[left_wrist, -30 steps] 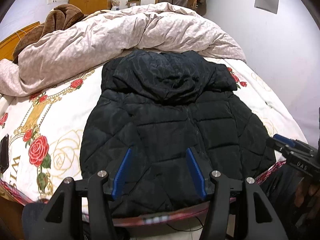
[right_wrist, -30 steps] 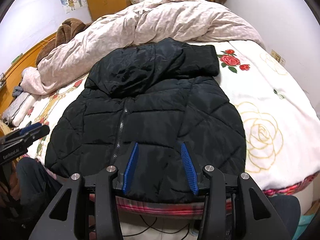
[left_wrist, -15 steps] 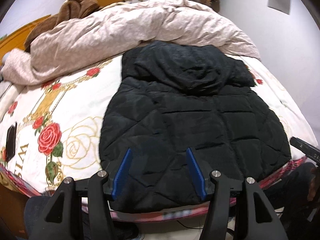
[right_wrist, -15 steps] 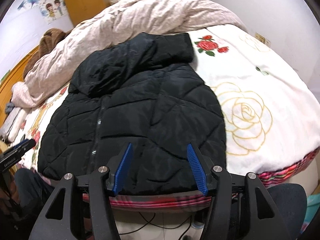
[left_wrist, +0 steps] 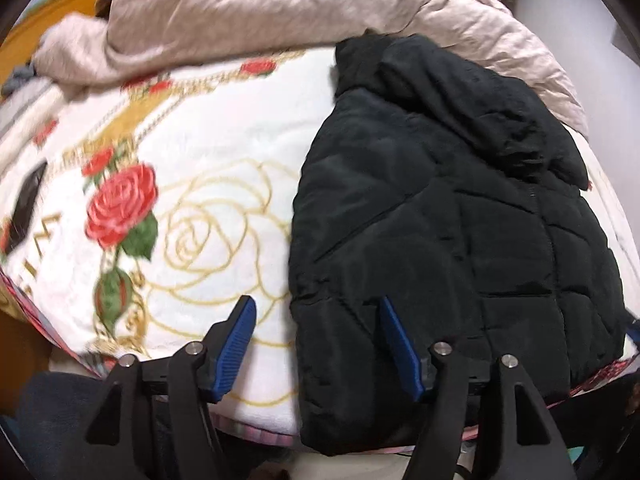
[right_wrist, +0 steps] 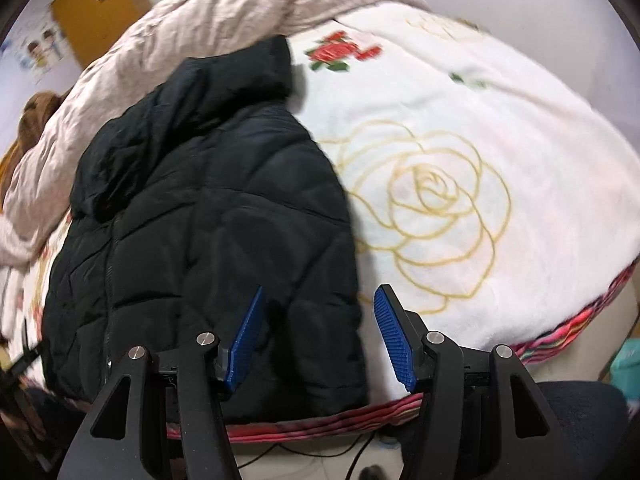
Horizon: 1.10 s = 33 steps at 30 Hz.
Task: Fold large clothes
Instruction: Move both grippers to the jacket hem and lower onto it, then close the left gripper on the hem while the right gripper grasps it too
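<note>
A black quilted hooded jacket (left_wrist: 460,216) lies flat on the bed, hood toward the far side, hem at the near edge; it also shows in the right wrist view (right_wrist: 208,216). My left gripper (left_wrist: 316,320) is open and empty, hovering over the jacket's lower left corner, straddling its left edge. My right gripper (right_wrist: 318,308) is open and empty, over the jacket's lower right corner, straddling its right edge.
The bed has a white blanket with roses (left_wrist: 192,184) and a striped near edge (right_wrist: 560,336). A crumpled beige duvet (left_wrist: 280,8) is heaped at the far side. A dark phone-like object (left_wrist: 26,200) lies at the far left.
Both grippers have swung outward, the left to the jacket's left edge and the right to its right edge. Both stay open. The jacket has not moved.
</note>
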Available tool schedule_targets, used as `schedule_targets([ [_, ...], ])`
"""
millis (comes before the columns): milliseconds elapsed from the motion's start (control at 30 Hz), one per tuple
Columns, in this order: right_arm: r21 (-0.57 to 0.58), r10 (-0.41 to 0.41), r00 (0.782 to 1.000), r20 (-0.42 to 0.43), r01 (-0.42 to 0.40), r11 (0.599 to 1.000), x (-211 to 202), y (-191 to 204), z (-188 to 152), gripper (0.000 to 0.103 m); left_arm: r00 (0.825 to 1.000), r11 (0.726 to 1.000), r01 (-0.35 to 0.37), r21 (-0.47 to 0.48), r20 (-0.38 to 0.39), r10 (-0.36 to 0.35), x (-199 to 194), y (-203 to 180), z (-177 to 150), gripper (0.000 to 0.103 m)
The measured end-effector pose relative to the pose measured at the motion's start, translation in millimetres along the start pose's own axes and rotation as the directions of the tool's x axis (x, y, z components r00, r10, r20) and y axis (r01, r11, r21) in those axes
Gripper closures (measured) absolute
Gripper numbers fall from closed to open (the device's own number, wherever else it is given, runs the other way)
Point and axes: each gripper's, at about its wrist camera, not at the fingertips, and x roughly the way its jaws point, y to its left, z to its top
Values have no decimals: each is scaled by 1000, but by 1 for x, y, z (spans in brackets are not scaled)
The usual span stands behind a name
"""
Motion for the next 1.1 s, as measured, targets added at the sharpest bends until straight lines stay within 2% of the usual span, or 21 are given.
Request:
schedule_targets([
  [167, 81, 52, 994, -94, -45, 996, 22, -15, -3, 46, 996, 998, 59, -32, -60, -61, 19, 4, -5, 29],
  [300, 73, 123, 981, -153, -113, 991, 31, -9, -8, 46, 992, 996, 90, 3, -93, -89, 26, -7, -12, 29],
  [367, 44, 110, 978, -175, -103, 994, 34, -6, -10, 46, 991, 996, 87, 21, -104, -84, 28, -11, -14, 30],
  [400, 42, 107, 978, -177, -101, 994, 35, -4, -10, 53, 991, 996, 87, 23, -104, -84, 29, -12, -14, 32],
  [433, 43, 110, 978, -179, -104, 994, 35, -4, -10, 59, 990, 995, 94, 23, -104, -91, 28, -12, -14, 43],
  [467, 47, 122, 976, -178, -116, 992, 34, -5, -10, 67, 989, 993, 112, 27, -101, -109, 26, -14, -14, 54],
  [500, 47, 127, 977, -173, -120, 992, 31, -6, -10, 76, 990, 994, 105, 38, -93, -101, 24, -16, -14, 59],
  [533, 46, 134, 977, -168, -128, 991, 29, -5, -10, 80, 992, 993, 103, 57, -82, -98, 18, -19, -13, 72],
  [567, 47, 147, 977, -158, -141, 989, 23, -5, -9, 85, 993, 992, 104, 72, -67, -99, 11, -23, -13, 78],
  [700, 35, 206, 974, -96, -204, 978, -9, -2, 0, 90, 989, 987, 143, 79, 12, -145, -27, -28, -6, 84],
  [867, 3, 271, 962, -18, -271, 962, -62, -3, 7, 90, 972, 977, 204, 61, 105, -209, -79, -19, 1, 85],
  [1100, 22, 323, 946, 6, -323, 946, -108, -18, -23, 90, 957, 965, 259, 27, 126, -260, -123, 4, -21, 85],
])
